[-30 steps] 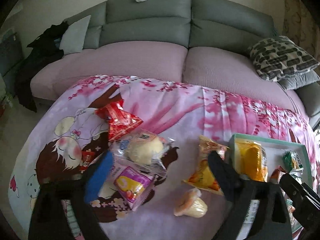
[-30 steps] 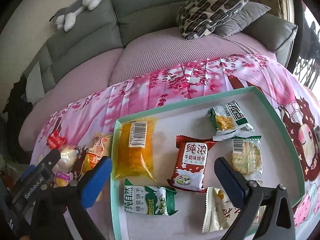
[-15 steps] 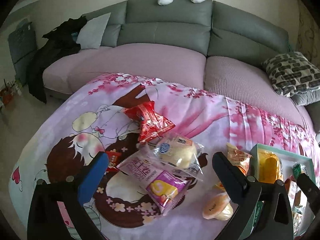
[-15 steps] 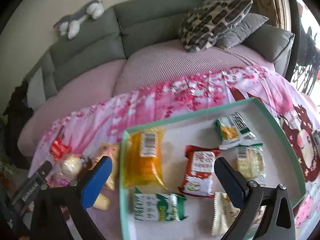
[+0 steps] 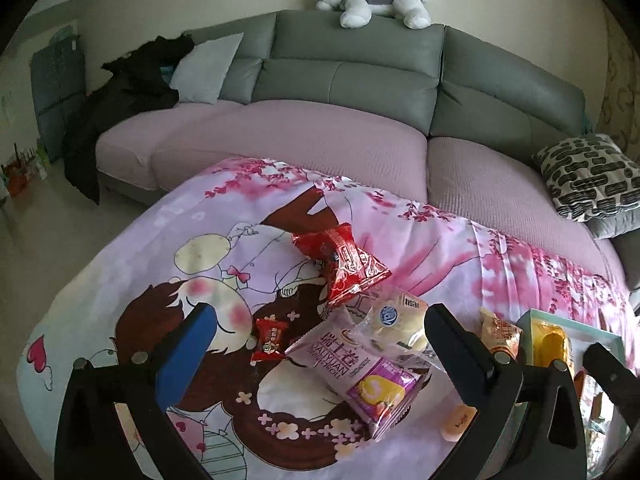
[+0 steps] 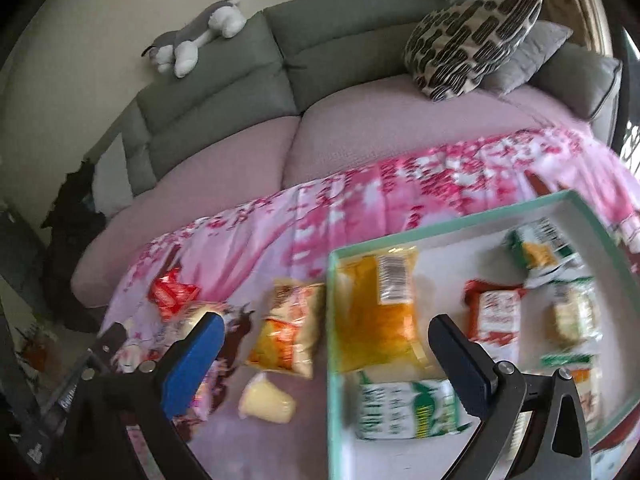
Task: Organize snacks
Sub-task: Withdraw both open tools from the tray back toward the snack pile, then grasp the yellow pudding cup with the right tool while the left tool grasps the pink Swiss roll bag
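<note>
While both tongs gape wide and empty, the left gripper (image 5: 316,344) frames a purple plastic cake packet (image 5: 356,372), and the right gripper (image 6: 326,350) frames the mint-rimmed white tray (image 6: 333,320).

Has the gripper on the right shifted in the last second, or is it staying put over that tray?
Yes. The right gripper has swung left: the tray now sits further right in its view, and the jelly cup has come into sight.

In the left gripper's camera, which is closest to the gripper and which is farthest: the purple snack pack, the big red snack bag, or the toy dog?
1. Purple snack pack: between the left gripper's fingers, on the blanket.
2. Big red snack bag: farther back, mid-blanket.
3. Toy dog: farthest, lying on top of the sofa back.
</note>
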The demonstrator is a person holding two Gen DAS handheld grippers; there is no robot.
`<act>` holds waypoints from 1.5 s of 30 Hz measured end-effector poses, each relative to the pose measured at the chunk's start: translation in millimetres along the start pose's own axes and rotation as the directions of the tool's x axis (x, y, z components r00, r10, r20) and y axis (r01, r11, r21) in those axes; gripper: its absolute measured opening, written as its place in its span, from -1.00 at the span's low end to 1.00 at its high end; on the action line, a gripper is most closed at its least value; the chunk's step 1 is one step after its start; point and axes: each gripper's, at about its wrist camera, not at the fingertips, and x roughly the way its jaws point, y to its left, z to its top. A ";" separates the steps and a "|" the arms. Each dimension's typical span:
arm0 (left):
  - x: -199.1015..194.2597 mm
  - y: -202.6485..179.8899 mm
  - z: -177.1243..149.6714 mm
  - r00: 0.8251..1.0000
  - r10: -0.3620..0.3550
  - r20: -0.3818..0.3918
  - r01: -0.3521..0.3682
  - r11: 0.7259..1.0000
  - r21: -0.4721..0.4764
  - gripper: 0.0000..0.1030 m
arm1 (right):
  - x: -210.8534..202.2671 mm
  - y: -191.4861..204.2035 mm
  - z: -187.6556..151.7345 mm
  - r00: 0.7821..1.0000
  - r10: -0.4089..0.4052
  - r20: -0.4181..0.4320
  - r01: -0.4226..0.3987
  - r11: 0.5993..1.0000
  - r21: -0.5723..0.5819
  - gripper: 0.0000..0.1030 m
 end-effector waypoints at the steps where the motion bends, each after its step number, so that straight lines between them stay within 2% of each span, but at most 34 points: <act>1: -0.2 4.5 0.2 1.000 -0.019 -0.003 0.018 1.000 -0.012 1.00 | 1.5 3.5 -1.3 1.000 0.005 -0.003 -0.005 1.000 -0.003 1.00; 3: -2.5 10.9 0.6 1.000 -0.031 0.003 0.031 0.999 -0.026 1.00 | 4.3 12.6 -4.0 1.000 0.016 -0.012 -0.016 1.000 -0.020 1.00; 8: -9.6 27.0 2.9 1.000 0.013 0.022 -0.012 1.000 -0.027 1.00 | 8.9 30.5 -10.2 0.998 0.054 -0.044 -0.056 0.997 -0.051 1.00; 17: 4.7 39.2 -13.1 0.993 -0.005 -0.114 0.002 1.000 -0.029 1.00 | 23.7 41.1 -28.9 0.991 0.012 -0.136 -0.025 0.995 -0.096 1.00; 21: 16.4 41.3 -24.8 0.981 0.007 -0.192 -0.013 0.999 -0.031 1.00 | 30.9 45.3 -42.6 0.984 -0.006 -0.177 -0.015 0.993 -0.118 1.00; 24: 30.2 41.7 -33.6 0.965 0.016 -0.260 -0.023 0.999 -0.023 1.00 | 33.3 50.7 -49.0 0.981 -0.007 -0.192 -0.021 0.990 -0.141 1.00; 27: 36.4 43.0 -36.5 0.960 0.010 -0.279 -0.021 0.999 -0.035 1.00 | 33.9 57.2 -51.3 0.982 -0.013 -0.189 -0.020 0.985 -0.170 0.99; 29: 37.3 44.5 -37.3 0.960 0.005 -0.281 -0.019 0.999 -0.045 1.00 | 35.2 59.4 -52.9 0.981 -0.013 -0.192 -0.020 0.985 -0.171 0.95; 31: 37.0 46.4 -37.7 0.959 -0.003 -0.283 -0.014 0.998 -0.058 1.00 | 37.1 60.6 -54.2 0.980 -0.007 -0.200 -0.028 0.985 -0.172 0.78; 35: 39.5 46.8 -37.6 0.954 -0.026 -0.299 -0.001 0.996 -0.090 1.00 | 43.4 58.7 -56.6 0.976 -0.009 -0.218 -0.026 0.988 -0.155 0.65; 37: 42.3 45.3 -37.1 0.951 -0.049 -0.305 0.018 0.994 -0.105 1.00 | 47.7 56.1 -57.5 0.974 -0.006 -0.228 -0.028 0.989 -0.147 0.48; 42: 49.0 40.6 -36.1 0.949 -0.080 -0.305 0.039 0.990 -0.135 1.00 | 56.7 48.7 -59.3 0.969 0.015 -0.248 -0.043 0.993 -0.107 0.29; 45: 58.0 33.1 -37.5 0.937 -0.115 -0.331 0.068 0.986 -0.149 1.00 | 60.1 43.9 -59.2 0.967 0.021 -0.255 -0.046 0.995 -0.091 0.16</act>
